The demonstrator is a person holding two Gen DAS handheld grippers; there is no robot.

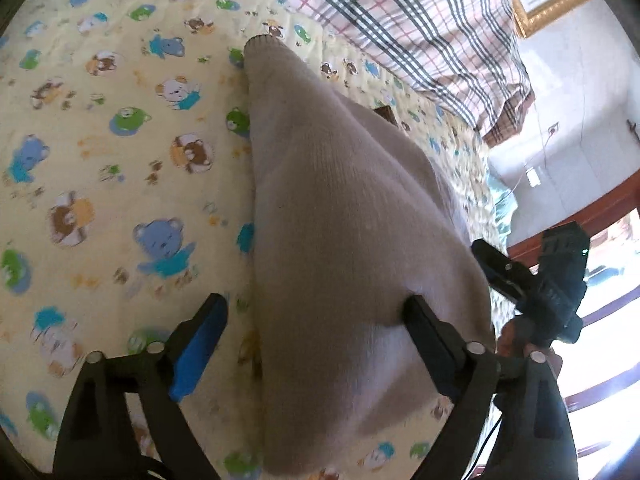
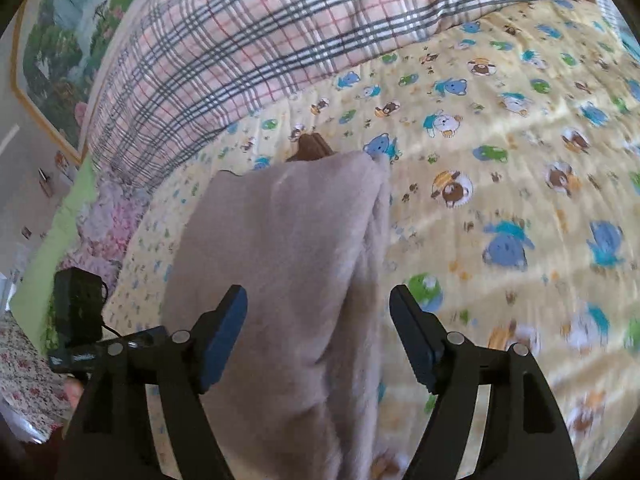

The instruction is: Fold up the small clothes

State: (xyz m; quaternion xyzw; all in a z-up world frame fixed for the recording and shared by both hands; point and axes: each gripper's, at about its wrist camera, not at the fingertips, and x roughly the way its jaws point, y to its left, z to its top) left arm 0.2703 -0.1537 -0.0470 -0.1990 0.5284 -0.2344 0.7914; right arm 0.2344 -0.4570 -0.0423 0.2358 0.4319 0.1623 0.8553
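Both grippers released over a beige garment on the bed

Left wrist view: the left gripper tilts down toward the bed, fingers spread wide; the beige knit garment lies between them, its cloth brushing the right-hand finger, ungripped. Right wrist view: the right gripper also slants downward, fingers apart, the garment lying between them near the plaid quilt.
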